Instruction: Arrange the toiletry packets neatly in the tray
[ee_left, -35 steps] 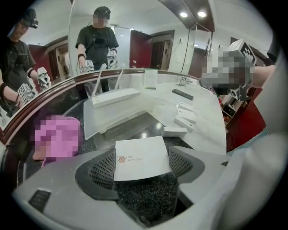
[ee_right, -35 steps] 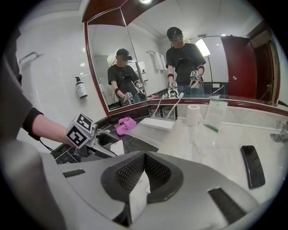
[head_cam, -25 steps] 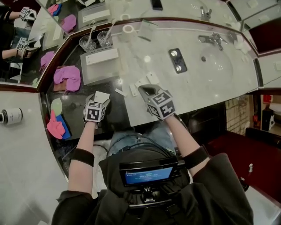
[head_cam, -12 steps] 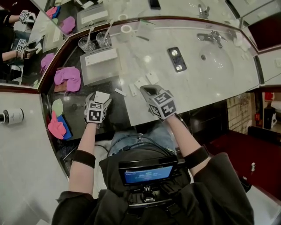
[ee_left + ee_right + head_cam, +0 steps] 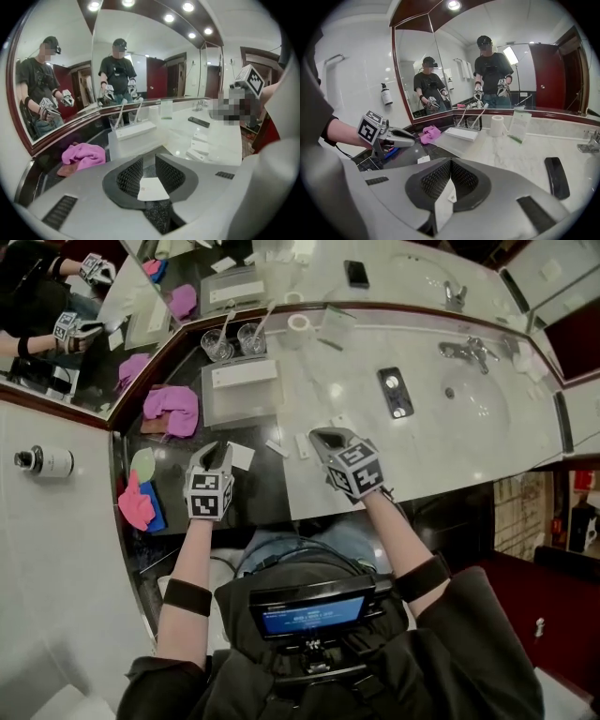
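White packet (image 5: 443, 206) pinched, right gripper (image 5: 323, 435) jaws together

Head camera: sits on the person's head, high over the counter (image 5: 375, 460), facing forward and steeply down. Its wide field takes in the left gripper (image 5: 215, 450), right gripper (image 5: 324, 437), tray (image 5: 234, 407) and sink (image 5: 473, 395). Left gripper camera: rides just behind that gripper's jaws, very near them, looking along them toward the mirror (image 5: 154, 47) and across the counter. Right gripper camera: same mounting, facing the mirror corner. Shared: all three views hold the tray, the pink cloth (image 5: 172, 407) and two glasses (image 5: 217, 346). Each gripper view catches the other gripper at its edge.
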`<state>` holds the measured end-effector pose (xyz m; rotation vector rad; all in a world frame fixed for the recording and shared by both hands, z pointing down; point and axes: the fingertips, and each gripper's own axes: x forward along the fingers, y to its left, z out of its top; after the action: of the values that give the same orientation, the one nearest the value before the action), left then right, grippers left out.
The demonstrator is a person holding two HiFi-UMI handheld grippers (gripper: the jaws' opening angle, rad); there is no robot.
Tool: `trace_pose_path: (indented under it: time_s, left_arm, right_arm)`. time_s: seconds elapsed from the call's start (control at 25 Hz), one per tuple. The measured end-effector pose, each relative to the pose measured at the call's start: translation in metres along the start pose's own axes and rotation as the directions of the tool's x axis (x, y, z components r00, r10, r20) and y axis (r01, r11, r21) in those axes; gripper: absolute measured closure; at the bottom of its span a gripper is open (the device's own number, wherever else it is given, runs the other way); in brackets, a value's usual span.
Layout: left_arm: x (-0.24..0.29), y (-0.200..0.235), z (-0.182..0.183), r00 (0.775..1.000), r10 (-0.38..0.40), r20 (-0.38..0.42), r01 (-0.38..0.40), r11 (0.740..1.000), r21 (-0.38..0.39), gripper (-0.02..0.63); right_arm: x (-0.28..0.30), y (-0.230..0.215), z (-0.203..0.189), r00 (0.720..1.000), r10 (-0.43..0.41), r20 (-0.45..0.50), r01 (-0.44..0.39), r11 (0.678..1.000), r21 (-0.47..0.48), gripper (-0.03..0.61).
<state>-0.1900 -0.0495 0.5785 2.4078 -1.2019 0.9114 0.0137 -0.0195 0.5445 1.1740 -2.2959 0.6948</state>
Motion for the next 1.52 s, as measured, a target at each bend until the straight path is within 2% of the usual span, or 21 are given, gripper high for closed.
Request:
trace_pose_path:
  time_s: [0.12, 0.44, 0.6, 0.8, 1.4, 1.52]
  left_arm:
    - [-0.024, 0.008, 0.018, 0.997, 0.029, 0.078, -0.026, 0.999, -0.039, 0.612]
    - [-0.084, 0.016, 0.049, 0.969, 0.069, 0.237, -0.036, 0.990, -0.139, 0.612]
    - [-0.105, 0.018, 0.055, 0.954, 0.093, 0.286, -0.043, 0.983, -0.178, 0.612]
    - [-0.118, 0.014, 0.053, 0.944, 0.106, 0.312, -0.041, 0.977, -0.207, 0.612]
    - [-0.112, 0.009, 0.049, 0.946, 0.097, 0.308, -0.034, 0.979, -0.203, 0.612]
    - [-0.110, 0.008, 0.049, 0.948, 0.093, 0.303, -0.030, 0.978, -0.204, 0.612]
  right_arm:
    - [0.004, 0.006, 0.010, 1.000, 0.020, 0.010, -0.020, 1.000, -0.021, 0.575]
    - [0.007, 0.025, 0.034, 0.998, 0.060, 0.026, -0.058, 0.995, -0.080, 0.575]
    - [0.006, 0.030, 0.037, 0.997, 0.068, 0.029, -0.065, 0.994, -0.092, 0.575]
    - [0.001, 0.032, 0.035, 0.997, 0.067, 0.031, -0.063, 0.994, -0.092, 0.575]
    - [0.006, 0.033, 0.027, 0.997, 0.070, 0.018, -0.069, 0.995, -0.072, 0.575]
    - [0.009, 0.028, 0.024, 0.998, 0.055, 0.009, -0.054, 0.996, -0.075, 0.549]
